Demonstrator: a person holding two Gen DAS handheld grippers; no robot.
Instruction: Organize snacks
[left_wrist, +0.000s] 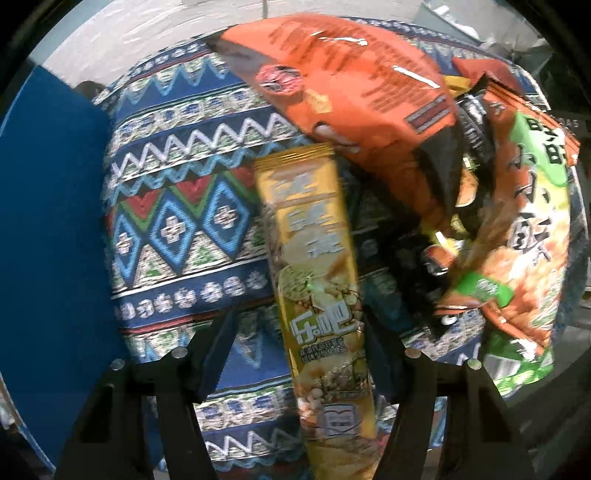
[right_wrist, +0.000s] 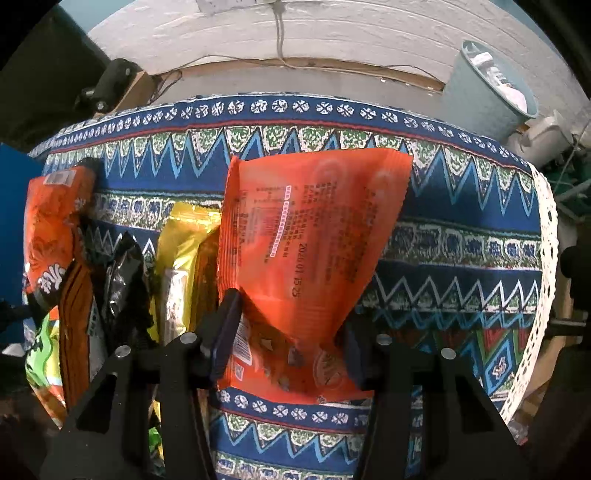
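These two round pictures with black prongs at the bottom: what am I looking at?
No robot here: a person holds a two-finger gripper in each hand, each with a wide-angle camera looking along its fingers. Both look down on a patterned tablecloth strewn with snack packets. In the left camera's picture, the left gripper has a long yellow snack packet between its fingers; the left pad stands clear of it. In the right camera's picture, the right gripper pinches an orange packet at its lower end.

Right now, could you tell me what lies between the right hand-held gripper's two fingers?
In the right wrist view, the orange snack packet lies between the right hand-held gripper fingers, pinched at its lower end.
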